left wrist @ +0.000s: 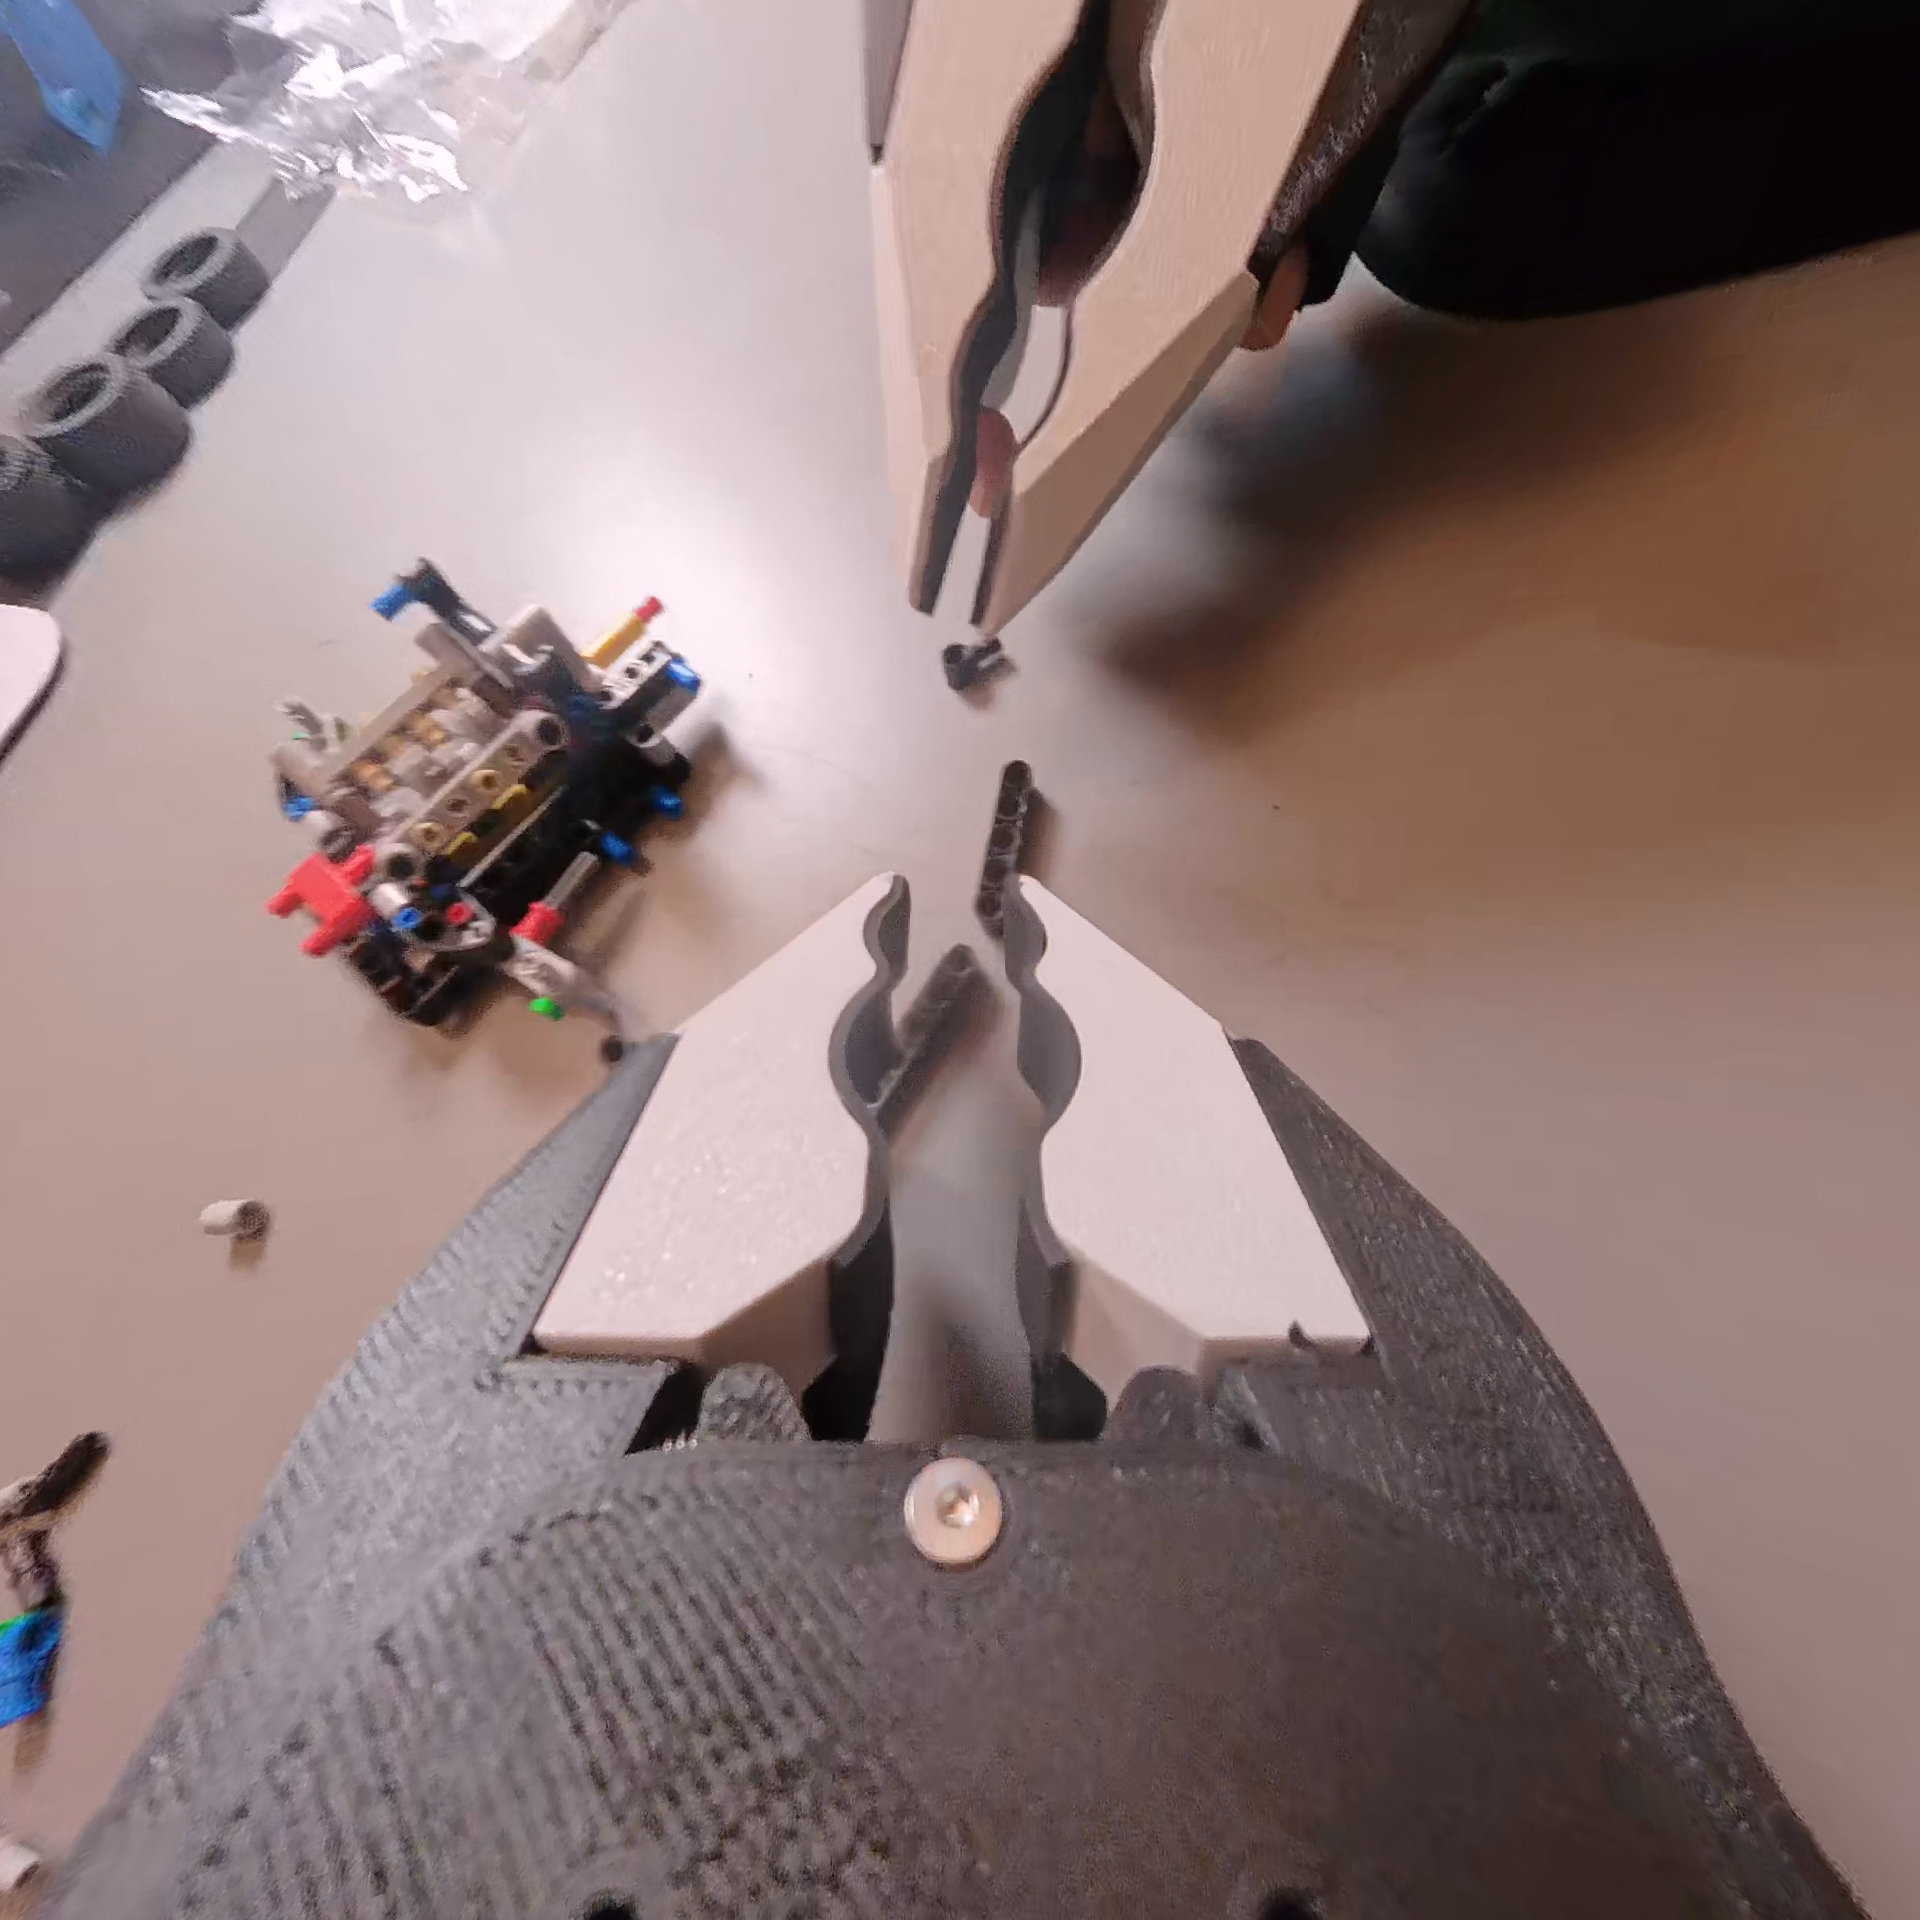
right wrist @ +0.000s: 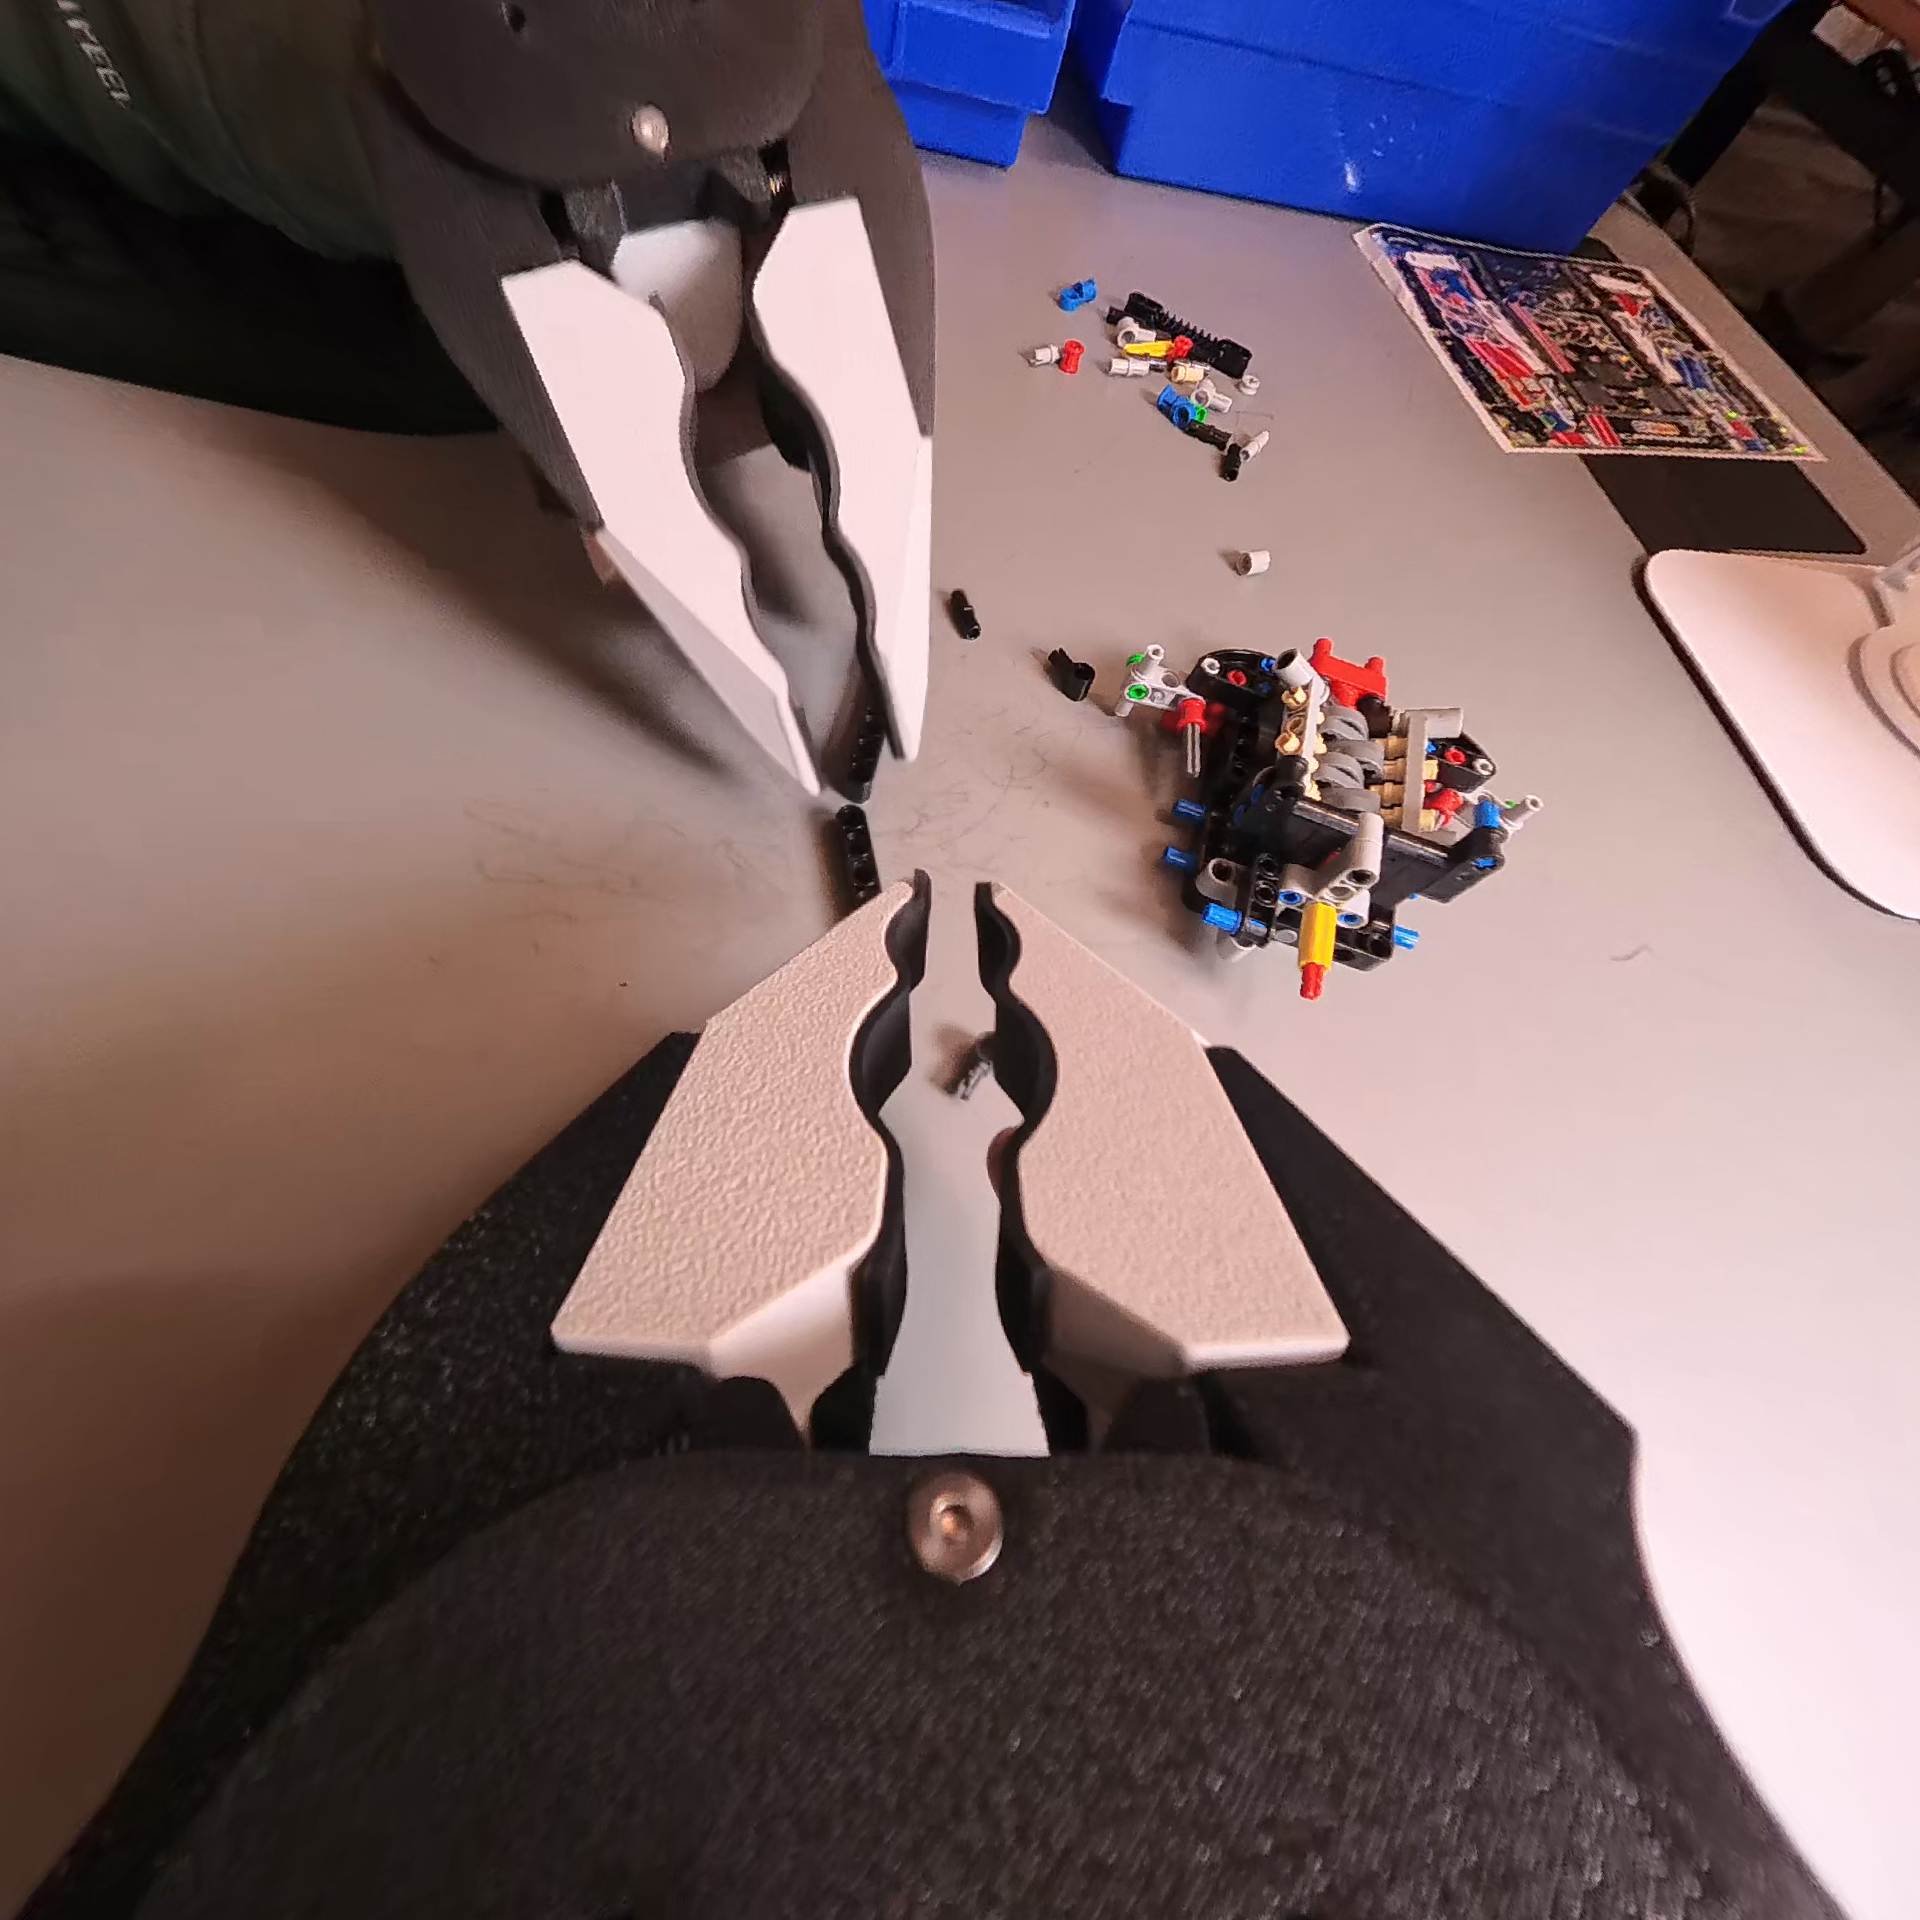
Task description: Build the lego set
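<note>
On a pale grey bench (right wrist: 312, 935) with faint scuff marks: one partly built lego assembly (right wrist: 1340, 800) of black, grey, red, blue and yellow parts, standing well to the side of both grippers. Between the grippers, one black holed beam (right wrist: 854, 868) lying flat on the bench. Left gripper (right wrist: 857, 764): fingers spread a little, a second black beam (left wrist: 930, 1023) lying in the gap; whether it is pinched cannot be told. Right gripper (right wrist: 951, 894): fingers slightly apart, a small black pin (right wrist: 971, 1070) on the bench between them, apparently untouched. Further stock: a scatter of small loose parts (right wrist: 1164, 364); a printed sticker sheet (right wrist: 1579, 343) at the far edge; blue storage bins (right wrist: 1403, 94) behind; black rubber tyres (left wrist: 114, 384) in a row; crumpled clear plastic wrap (left wrist: 353, 83); a white flat stand base (right wrist: 1787, 707) at the side.
</note>
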### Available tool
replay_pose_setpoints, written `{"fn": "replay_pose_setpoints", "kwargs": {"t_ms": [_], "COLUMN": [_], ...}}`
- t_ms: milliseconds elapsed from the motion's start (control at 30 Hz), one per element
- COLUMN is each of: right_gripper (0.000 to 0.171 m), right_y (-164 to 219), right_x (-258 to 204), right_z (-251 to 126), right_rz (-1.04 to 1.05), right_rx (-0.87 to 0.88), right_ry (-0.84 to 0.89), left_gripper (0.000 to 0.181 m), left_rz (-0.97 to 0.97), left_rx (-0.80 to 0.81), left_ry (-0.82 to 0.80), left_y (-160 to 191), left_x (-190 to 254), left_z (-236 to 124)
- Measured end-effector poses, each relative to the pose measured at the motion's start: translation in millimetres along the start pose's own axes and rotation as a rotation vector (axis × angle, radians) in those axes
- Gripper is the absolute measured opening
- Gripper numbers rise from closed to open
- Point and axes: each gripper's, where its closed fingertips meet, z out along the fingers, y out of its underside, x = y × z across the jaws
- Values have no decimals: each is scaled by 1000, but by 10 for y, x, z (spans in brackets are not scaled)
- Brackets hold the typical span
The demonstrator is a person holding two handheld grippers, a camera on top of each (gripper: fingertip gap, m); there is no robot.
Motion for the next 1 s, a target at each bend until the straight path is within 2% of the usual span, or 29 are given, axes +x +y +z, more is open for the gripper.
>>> {"fn": "replay_pose_setpoints", "kwargs": {"t_ms": [167, 267, 500, 700, 1000], "right_gripper": [7, 8, 9, 12, 14], "right_y": [20, 62, 165, 312, 395], "right_x": [115, 184, 230, 219, 118], "right_z": [-59, -94, -79, -75, -41], "right_rz": [11, 25, 35, 29, 14], "right_rx": [-6, -22, -65, -140, -184], "right_ry": [45, 66, 76, 61, 10], "left_gripper": [17, 19, 20, 8, 6], "left_rz": [-74, -120, -62, 20, 60], "left_rx": [30, -2, -34, -89, -52], "left_ry": [-86, -57, 58, 74, 89], "left_y": [77, 262, 365, 418, 329], "left_x": [-386, -499, -306, -173, -122], "left_z": [-222, -316, -307, -206, -275]}}
